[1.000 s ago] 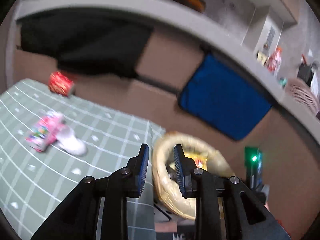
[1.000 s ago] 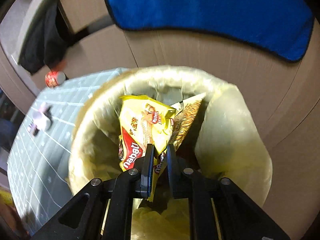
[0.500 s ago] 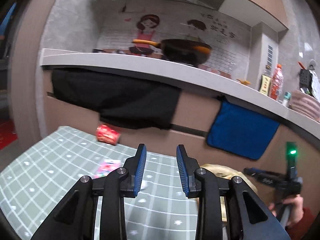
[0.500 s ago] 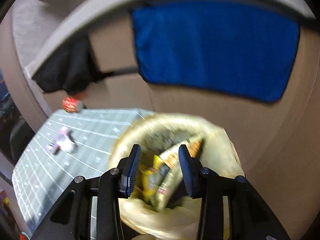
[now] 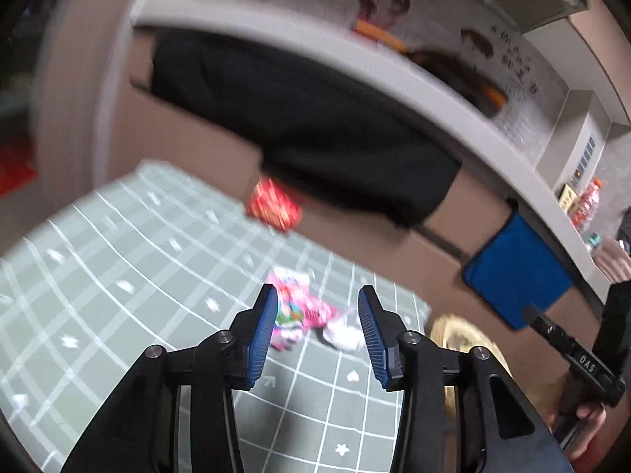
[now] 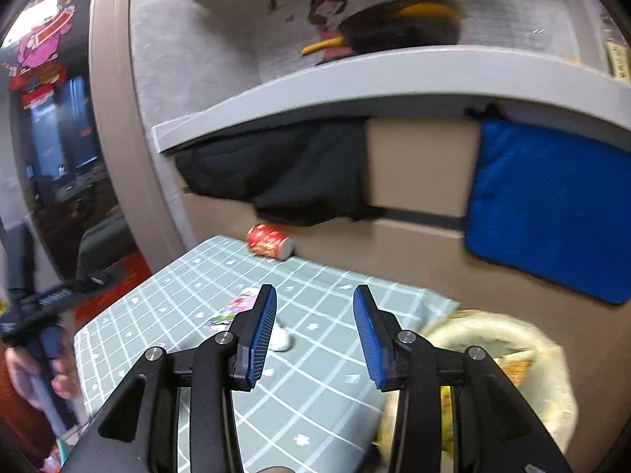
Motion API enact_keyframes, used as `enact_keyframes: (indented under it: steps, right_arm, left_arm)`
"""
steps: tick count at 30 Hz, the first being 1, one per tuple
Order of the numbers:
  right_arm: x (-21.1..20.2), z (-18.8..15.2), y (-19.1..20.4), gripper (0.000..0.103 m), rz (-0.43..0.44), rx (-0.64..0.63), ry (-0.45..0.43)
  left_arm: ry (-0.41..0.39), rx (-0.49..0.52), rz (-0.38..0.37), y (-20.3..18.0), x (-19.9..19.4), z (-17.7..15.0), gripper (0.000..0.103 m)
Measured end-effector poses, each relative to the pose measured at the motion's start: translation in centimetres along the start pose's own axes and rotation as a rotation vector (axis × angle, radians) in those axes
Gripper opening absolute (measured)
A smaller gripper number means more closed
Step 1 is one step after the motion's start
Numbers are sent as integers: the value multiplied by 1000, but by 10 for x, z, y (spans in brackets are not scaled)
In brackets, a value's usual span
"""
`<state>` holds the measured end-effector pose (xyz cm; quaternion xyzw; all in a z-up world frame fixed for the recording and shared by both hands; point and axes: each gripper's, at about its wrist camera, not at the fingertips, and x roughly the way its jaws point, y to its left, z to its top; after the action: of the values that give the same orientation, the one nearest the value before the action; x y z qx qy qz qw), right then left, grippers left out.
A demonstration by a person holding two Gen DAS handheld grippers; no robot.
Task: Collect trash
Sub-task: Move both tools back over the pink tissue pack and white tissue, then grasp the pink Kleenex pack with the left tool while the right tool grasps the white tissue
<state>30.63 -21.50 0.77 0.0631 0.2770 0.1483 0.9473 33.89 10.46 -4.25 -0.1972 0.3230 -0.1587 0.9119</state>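
A grey counter (image 6: 394, 86) runs across the upper half, its brown cabinet front (image 6: 418, 165) below. A black cloth (image 6: 284, 173) hangs from its edge at 12 o'clock — a blue towel (image 6: 552, 205) at 3 o'clock. A green grid-patterned mat (image 6: 323, 354) covers the floor. A cartoon wall picture (image 6: 327, 12) sits behind the counter; a dark doorway (image 6: 59, 157) opens at 9 o'clock.

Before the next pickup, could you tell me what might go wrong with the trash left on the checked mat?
1. The pink snack wrapper and white crumpled tissue touch, so the open left claw may snag only one.
2. The red round can lies on its side at the mat's far edge and could roll if nudged.
3. The yellow-lined bin already holds wrappers.
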Motion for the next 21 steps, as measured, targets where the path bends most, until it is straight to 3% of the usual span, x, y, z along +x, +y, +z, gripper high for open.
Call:
enact_keyframes:
  steps: [7, 12, 18, 21]
  right_arm:
    - [51, -19, 6, 39, 4, -17, 113]
    - [73, -34, -9, 39, 11, 16, 177]
    - [97, -49, -19, 39, 40, 52, 250]
    - [107, -54, -16, 39, 51, 48, 276]
  left_arm:
    - [183, -3, 25, 22, 104, -4, 45]
    - [274, 1, 92, 29, 150, -5, 46]
    - [313, -71, 109, 36, 159, -14, 50]
    - [372, -18, 87, 27, 151, -22, 50]
